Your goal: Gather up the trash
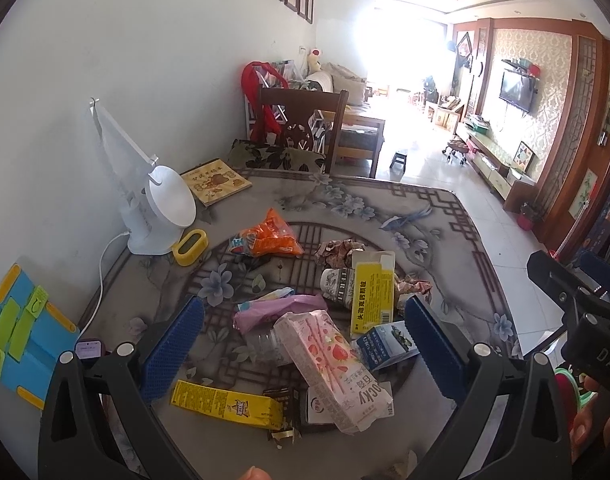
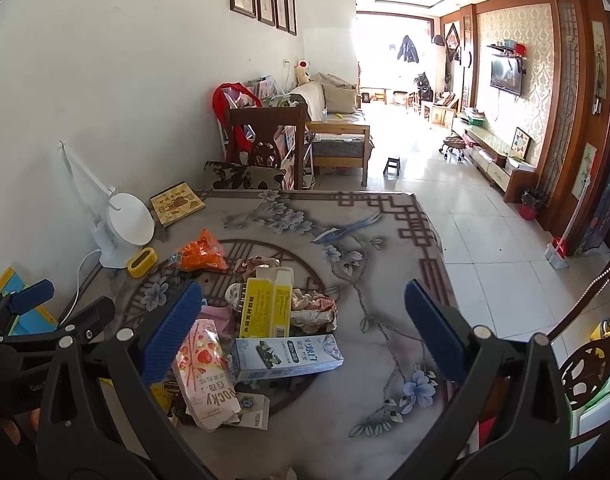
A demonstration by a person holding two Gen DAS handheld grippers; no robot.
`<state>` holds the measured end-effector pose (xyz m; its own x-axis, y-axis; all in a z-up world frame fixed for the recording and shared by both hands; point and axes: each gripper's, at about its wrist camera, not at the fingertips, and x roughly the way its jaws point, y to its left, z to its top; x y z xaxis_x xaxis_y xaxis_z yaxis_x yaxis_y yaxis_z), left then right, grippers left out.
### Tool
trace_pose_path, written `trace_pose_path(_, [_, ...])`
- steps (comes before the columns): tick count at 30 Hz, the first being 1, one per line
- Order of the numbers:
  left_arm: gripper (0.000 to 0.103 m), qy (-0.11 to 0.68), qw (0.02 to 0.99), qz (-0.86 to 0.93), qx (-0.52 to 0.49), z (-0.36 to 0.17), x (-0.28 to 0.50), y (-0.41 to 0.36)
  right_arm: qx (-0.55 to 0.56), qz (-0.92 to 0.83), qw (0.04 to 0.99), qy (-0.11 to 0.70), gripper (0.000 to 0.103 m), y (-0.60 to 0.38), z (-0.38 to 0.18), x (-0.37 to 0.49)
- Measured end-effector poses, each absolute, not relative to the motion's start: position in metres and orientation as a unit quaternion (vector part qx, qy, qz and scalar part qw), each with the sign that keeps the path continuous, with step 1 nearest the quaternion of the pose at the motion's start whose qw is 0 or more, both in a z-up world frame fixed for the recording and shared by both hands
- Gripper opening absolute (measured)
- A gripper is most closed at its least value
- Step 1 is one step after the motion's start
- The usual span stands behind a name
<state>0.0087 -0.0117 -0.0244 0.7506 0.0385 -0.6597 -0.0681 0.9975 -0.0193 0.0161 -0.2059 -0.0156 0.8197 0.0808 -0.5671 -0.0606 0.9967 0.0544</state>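
Observation:
Trash lies heaped mid-table: a pink Pocky box (image 1: 333,364) (image 2: 203,372), a tall yellow box (image 1: 372,300) (image 2: 267,304), a flat yellow carton (image 1: 225,402), a blue-white carton (image 2: 287,356) (image 1: 387,344), an orange snack bag (image 1: 267,238) (image 2: 201,256), a pink wrapper (image 1: 273,308) and crumpled wrappers (image 2: 313,308). My left gripper (image 1: 303,320) hangs open above the pile, the Pocky box below its gap. My right gripper (image 2: 303,308) is open too, over the yellow box and blue-white carton. Neither holds anything.
A white desk lamp (image 1: 161,208), a yellow clock (image 1: 189,246), a book (image 1: 215,184) and a blue-yellow board (image 1: 21,328) line the wall side. A wooden chair (image 2: 267,144) stands at the far edge. The table's right edge (image 2: 433,248) drops to tiled floor.

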Motion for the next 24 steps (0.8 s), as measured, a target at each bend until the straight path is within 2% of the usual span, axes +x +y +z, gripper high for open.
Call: trace_pose_path(24, [0.095,0.357,0.933,0.035,-0.026,-0.0294,0.0087,-0.0075,0.024,0.021,0.953,0.301,0.1,-0.2095,-0.0185,0.0157])
